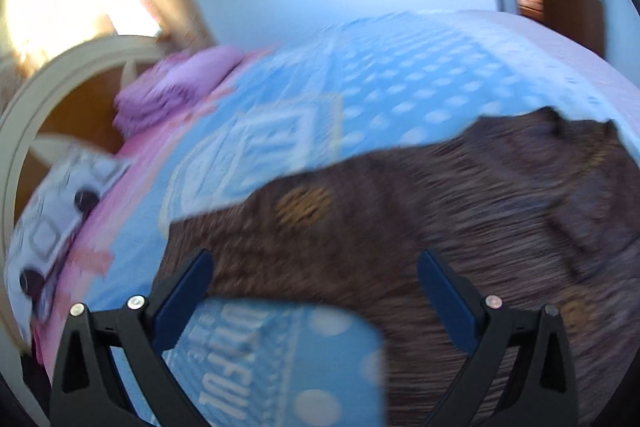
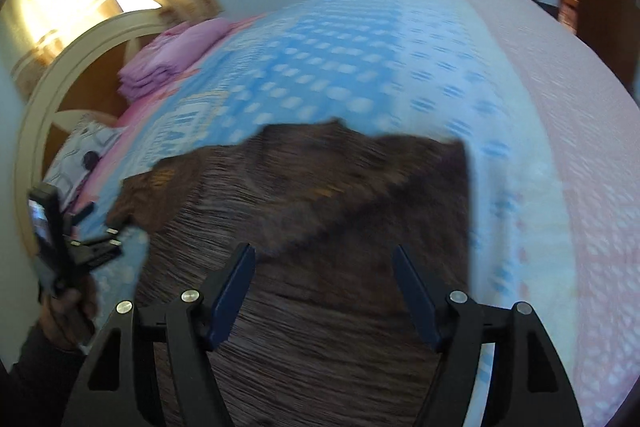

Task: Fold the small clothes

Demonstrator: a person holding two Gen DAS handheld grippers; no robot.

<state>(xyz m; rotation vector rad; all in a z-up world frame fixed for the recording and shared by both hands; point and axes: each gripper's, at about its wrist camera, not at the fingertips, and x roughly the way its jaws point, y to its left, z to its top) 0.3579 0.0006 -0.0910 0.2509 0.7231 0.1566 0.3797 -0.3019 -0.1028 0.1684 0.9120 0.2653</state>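
Brown garment on blue bedspread; both grippers' fingers spread, pink stack beyond.

We see one dark brown striped garment with orange patches, spread mostly flat on the bed, below the pink folded stack.

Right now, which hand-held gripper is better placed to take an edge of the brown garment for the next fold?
Probably the left hand-held gripper: its open jaws sit beside the brown garment where its edge meets the blue bedspread. The right hand-held gripper, also open, hangs over the garment's middle, away from any edge.
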